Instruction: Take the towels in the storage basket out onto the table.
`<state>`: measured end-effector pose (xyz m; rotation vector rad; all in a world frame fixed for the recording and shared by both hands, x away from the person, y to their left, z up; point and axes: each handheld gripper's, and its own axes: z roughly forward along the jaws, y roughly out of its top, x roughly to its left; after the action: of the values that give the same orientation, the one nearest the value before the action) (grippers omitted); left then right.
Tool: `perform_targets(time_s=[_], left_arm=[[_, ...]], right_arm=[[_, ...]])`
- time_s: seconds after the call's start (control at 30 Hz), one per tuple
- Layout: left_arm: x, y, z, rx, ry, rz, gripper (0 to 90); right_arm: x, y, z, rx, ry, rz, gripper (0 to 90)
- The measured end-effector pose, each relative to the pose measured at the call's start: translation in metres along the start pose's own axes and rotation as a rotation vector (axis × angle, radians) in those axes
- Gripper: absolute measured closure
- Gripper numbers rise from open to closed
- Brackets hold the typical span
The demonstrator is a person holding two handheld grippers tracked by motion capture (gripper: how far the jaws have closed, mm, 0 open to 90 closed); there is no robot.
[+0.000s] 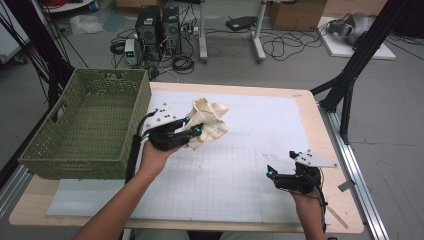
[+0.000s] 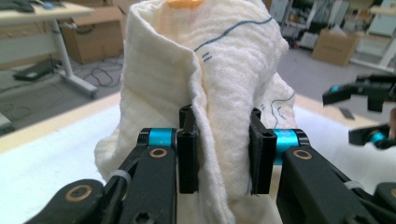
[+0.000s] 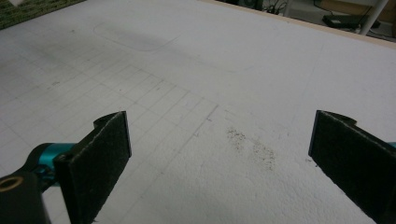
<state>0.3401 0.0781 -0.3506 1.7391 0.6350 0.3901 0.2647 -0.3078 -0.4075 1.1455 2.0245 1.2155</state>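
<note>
cloth (image 2: 224, 70): its top and bottom are cut off by the picture's edges in the left gripper view, and the orange patch at the top is cut too.
basket (image 1: 85, 130): the near wall hides part of its floor.
right tongs (image 3: 219, 154): the right pad runs off the picture's edge.
far floor: the cables and boxes are too small to tell apart.

Green woven basket (image 1: 85, 127) at left edge of table (image 1: 305, 102), partly overhanging. White gridded mat (image 1: 240, 150) over most of tabletop; faint grey smudge (image 3: 252, 147) on mat. Beyond table, on floor: two black computer towers (image 1: 159, 25), tangled cables (image 1: 280, 45), cardboard box (image 1: 295, 14), white desk legs (image 1: 259, 35). Black frame struts (image 1: 357, 65) at right.
</note>
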Motion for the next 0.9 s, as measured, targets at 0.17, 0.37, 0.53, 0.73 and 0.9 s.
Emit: perform_targets(time_s=[0.17, 0.37, 0.53, 0.73, 0.9], left_arm=[[-0.006, -0.016, 0.026, 0.08, -0.003, -0.002, 69.3], [-0.013, -0.039, 0.06, 0.187, 0.002, -0.008, 67.3], [-0.012, -0.055, 0.074, 0.228, 0.018, -0.017, 52.6], [-0.004, -0.046, 0.058, 0.152, 0.085, -0.062, 22.5], [0.005, -0.041, 0.035, 0.085, 0.093, -0.071, 19.2]], right_arm=[[-0.001, -0.001, 0.0, 0.002, -0.001, 0.0, 4.9], [-0.001, -0.001, 0.0, 0.004, 0.0, -0.004, 4.9], [-0.001, -0.001, 0.0, 0.007, -0.001, -0.008, 4.9], [-0.002, -0.002, 0.001, 0.012, -0.004, -0.001, 4.9], [-0.001, -0.002, 0.001, 0.016, -0.002, -0.004, 4.9]])
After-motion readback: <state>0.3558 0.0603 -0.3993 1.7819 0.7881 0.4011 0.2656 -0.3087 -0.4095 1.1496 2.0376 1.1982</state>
